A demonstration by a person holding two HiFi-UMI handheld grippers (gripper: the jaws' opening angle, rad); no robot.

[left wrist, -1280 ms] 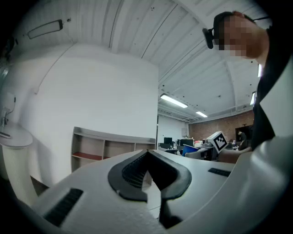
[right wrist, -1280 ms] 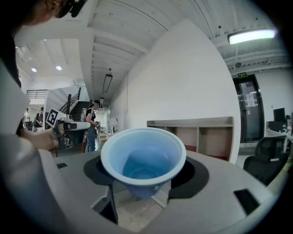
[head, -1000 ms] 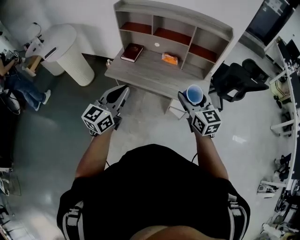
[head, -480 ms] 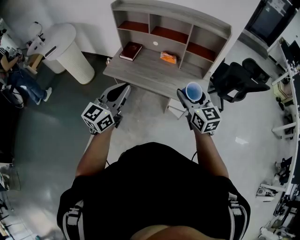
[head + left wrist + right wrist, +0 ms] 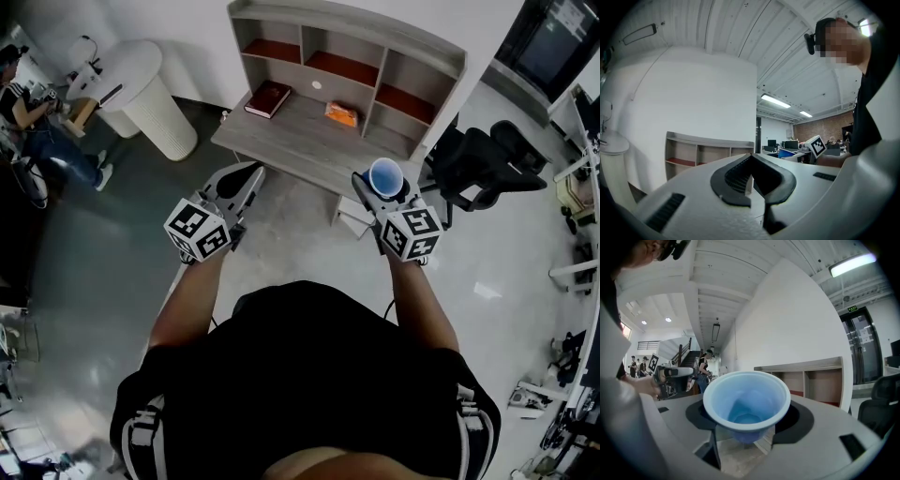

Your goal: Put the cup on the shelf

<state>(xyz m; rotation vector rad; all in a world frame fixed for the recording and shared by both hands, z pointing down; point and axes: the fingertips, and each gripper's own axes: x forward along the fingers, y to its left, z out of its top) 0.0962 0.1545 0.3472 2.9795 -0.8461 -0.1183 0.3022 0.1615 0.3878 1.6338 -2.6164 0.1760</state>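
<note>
Cup held before the shelf, as a second ago.
Right gripper (image 5: 383, 190) stays clamped on the blue cup (image 5: 386, 173), near the shelf (image 5: 349, 82); left gripper (image 5: 247, 176) stays closed, empty.

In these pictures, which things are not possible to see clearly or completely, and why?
- Head view: the orange item on the shelf unit is too small to identify.
- Head view: print on the book is too small to read.
- Right gripper view: the base of the cup is hidden between the pads of the right gripper.
- Left gripper view: the shelf unit's lower surface is hidden behind the left gripper.
</note>
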